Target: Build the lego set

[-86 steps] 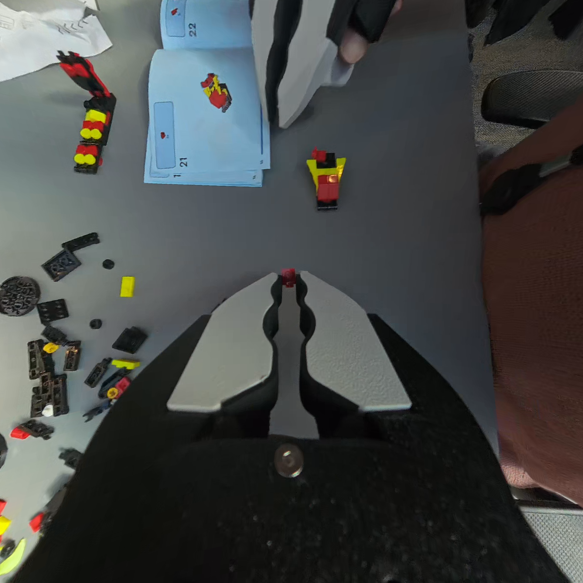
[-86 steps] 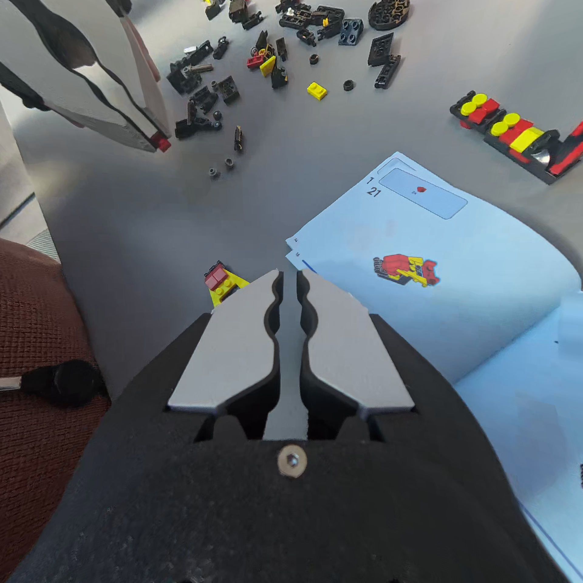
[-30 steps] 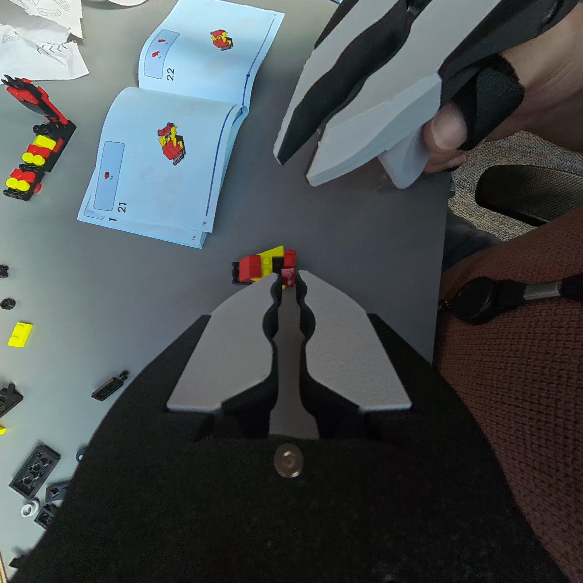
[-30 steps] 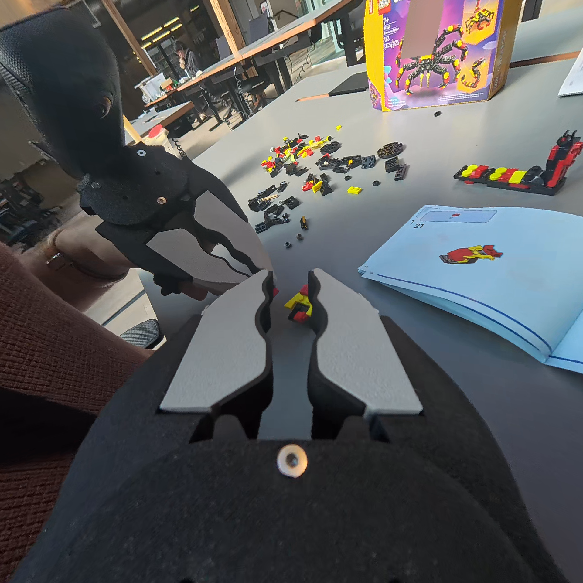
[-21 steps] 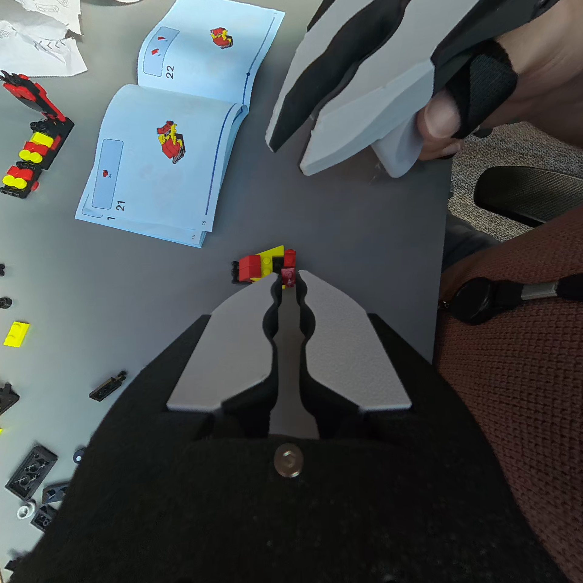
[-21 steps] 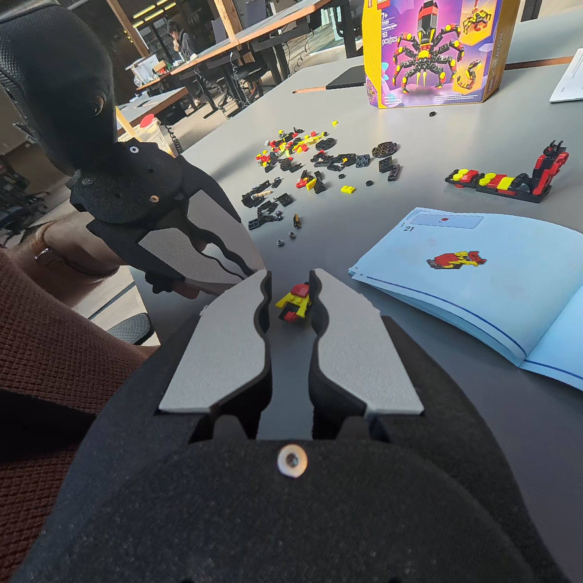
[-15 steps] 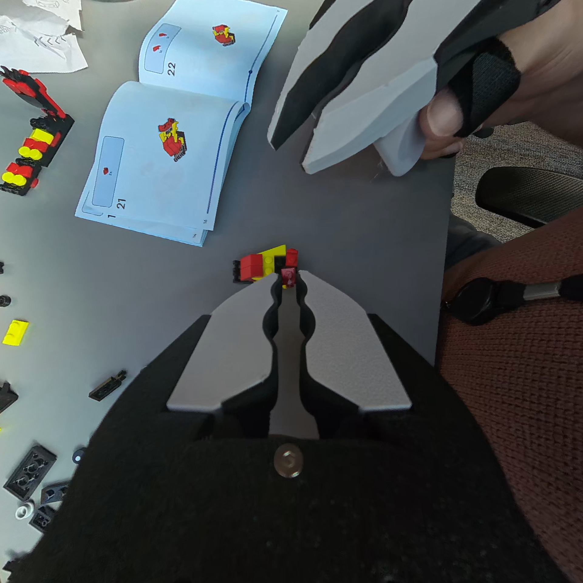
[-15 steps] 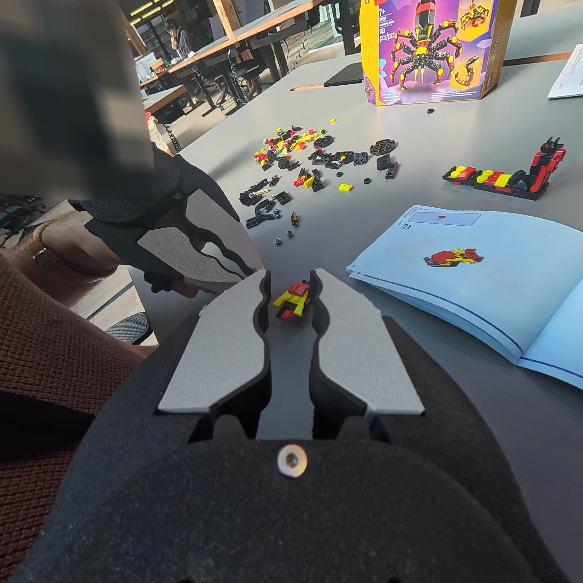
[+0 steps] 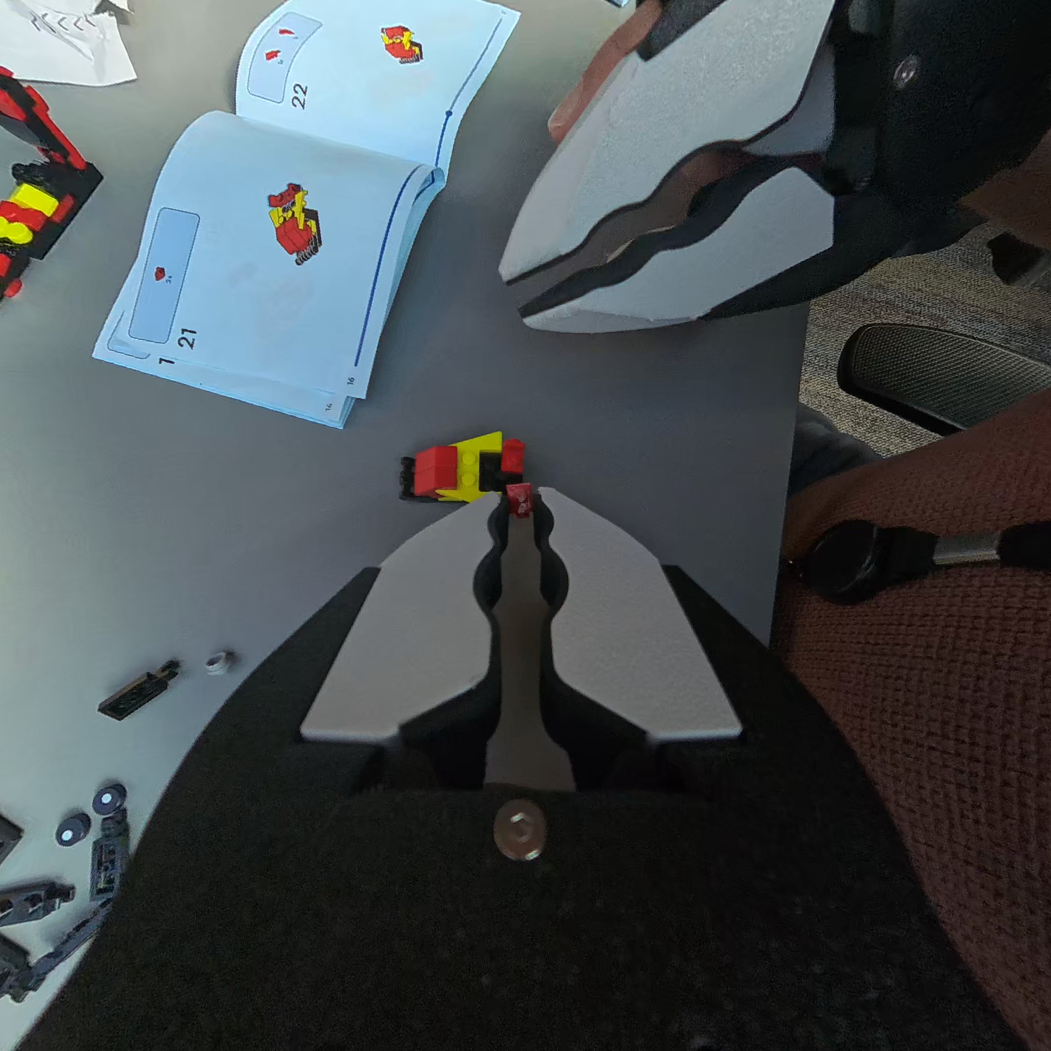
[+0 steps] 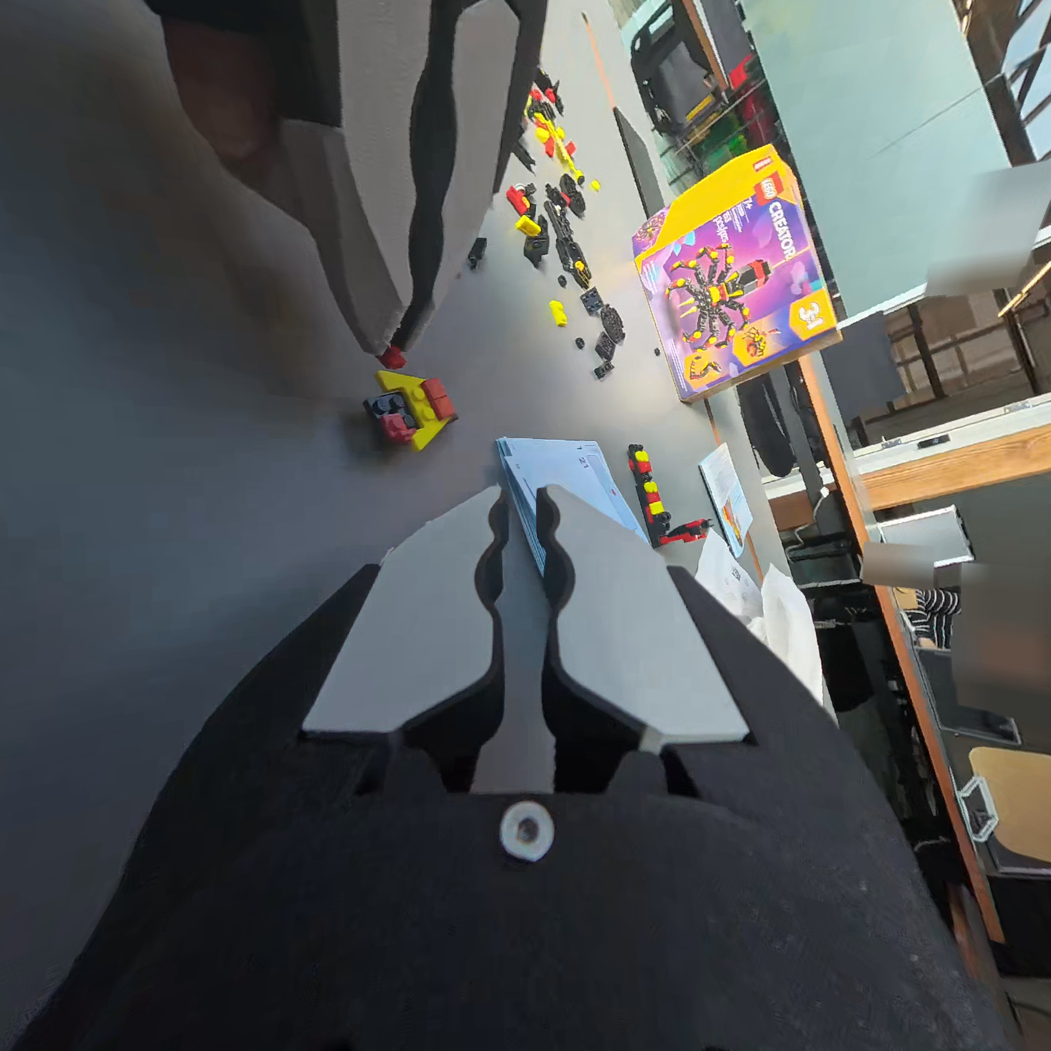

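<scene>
- The left gripper (image 9: 518, 500) pinches a small red brick (image 9: 520, 500) between its fingertips, the jaws drawn in close on it; the same brick shows at that gripper's tip in the right wrist view, just above the build.
- Just ahead of those fingertips and a little to their left, the small red, yellow and black build (image 9: 463, 467) lies flat on the grey table (image 9: 625, 409); the held brick hangs just beside its black-and-red end, and whether they touch cannot be told.
- The right gripper (image 10: 520, 500) holds nothing; its jaws stand a narrow gap apart; in the left wrist view it hovers ahead and to the right of the left gripper, above the table's edge.
- Beyond the right gripper's fingertips lies the open blue instruction booklet (image 10: 560, 483); the build sits ahead and to their left.
- Farther ahead and to the right of the right gripper stands the purple and yellow set box (image 10: 733, 273); loose black, yellow and red pieces (image 10: 560, 239) are scattered between it and the left gripper.
- A long black, red and yellow sub-assembly (image 10: 651, 495) lies just right of the booklet.
</scene>
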Available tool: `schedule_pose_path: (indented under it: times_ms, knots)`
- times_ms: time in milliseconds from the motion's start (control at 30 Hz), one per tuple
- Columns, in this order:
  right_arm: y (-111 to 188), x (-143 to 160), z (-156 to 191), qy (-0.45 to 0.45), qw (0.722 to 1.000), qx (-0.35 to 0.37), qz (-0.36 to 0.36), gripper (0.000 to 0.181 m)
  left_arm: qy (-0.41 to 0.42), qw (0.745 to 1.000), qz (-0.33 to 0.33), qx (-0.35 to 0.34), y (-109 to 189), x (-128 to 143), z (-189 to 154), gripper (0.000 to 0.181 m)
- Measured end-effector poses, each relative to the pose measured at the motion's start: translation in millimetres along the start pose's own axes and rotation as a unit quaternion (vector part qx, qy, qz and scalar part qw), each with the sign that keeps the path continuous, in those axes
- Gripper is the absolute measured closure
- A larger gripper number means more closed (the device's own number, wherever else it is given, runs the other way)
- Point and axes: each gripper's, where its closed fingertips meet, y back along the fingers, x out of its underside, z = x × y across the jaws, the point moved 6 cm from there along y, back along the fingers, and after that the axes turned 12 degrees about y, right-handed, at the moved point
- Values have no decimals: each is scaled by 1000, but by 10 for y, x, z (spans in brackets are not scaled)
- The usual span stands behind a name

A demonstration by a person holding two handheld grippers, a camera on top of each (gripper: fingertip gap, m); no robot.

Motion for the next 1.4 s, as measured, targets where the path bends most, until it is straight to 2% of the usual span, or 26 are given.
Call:
schedule_pose_path:
  times_ms: [233,367,567,1400]
  knots:
    - [-82,-191,236,140,989,-29,-35,168,-6,1000,11,-21,-58,-18,-42,173]
    - [-94,-218,345,169,984,-34,-33,166,-37,997,32,-59,-104,6,-60,174]
    - [-65,-196,383,148,988,-26,-17,164,-71,993,43,-87,-116,-30,-64,174]
    - [-83,-120,234,102,994,-21,-16,164,-91,990,80,-75,-167,-55,-45,173]
